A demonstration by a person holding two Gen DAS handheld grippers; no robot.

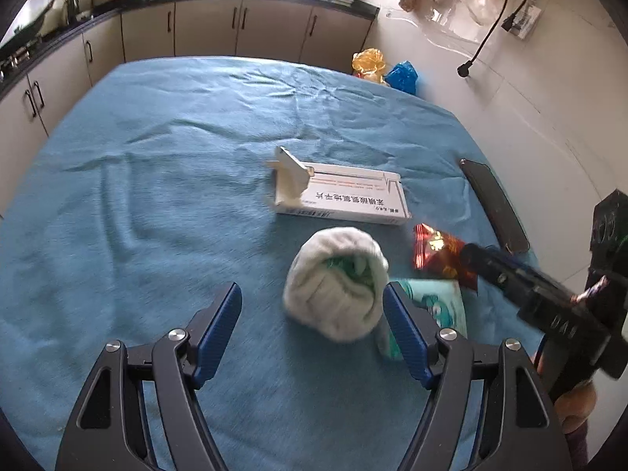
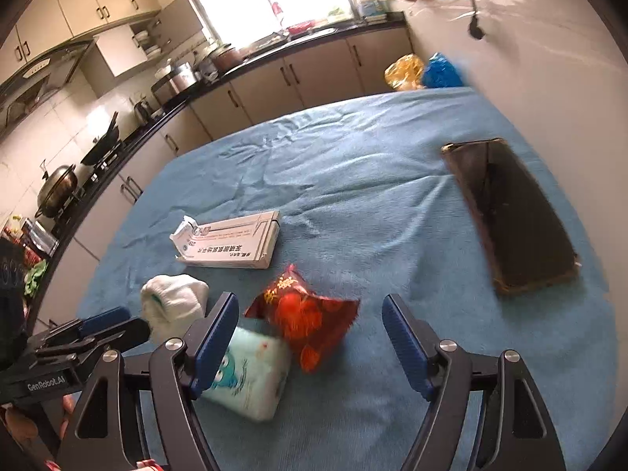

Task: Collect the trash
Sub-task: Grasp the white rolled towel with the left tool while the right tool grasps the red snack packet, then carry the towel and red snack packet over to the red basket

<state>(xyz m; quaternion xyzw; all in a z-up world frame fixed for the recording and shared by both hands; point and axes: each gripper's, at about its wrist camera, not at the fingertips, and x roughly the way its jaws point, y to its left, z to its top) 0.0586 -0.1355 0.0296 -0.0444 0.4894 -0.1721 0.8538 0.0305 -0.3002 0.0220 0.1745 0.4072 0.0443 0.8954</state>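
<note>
On the blue cloth lie an opened white medicine box [image 1: 345, 196] [image 2: 231, 245], a rolled white sock [image 1: 337, 282] [image 2: 174, 306], a red snack wrapper [image 1: 441, 255] [image 2: 310, 314] and a pale green tissue pack [image 1: 431, 310] [image 2: 251, 376]. My left gripper [image 1: 312, 333] is open, with the sock just ahead between its blue fingers. My right gripper [image 2: 310, 341] is open just above the red wrapper, and it shows at the right in the left wrist view [image 1: 549, 298]. The left gripper shows at the lower left in the right wrist view [image 2: 98, 329].
A black phone [image 1: 494, 204] [image 2: 514, 216] lies near the table's right edge. Yellow [image 1: 367, 62] and blue [image 1: 402, 74] bags sit past the far corner by the white wall. Kitchen cabinets [image 1: 204, 31] and a counter with pots run behind and to the left.
</note>
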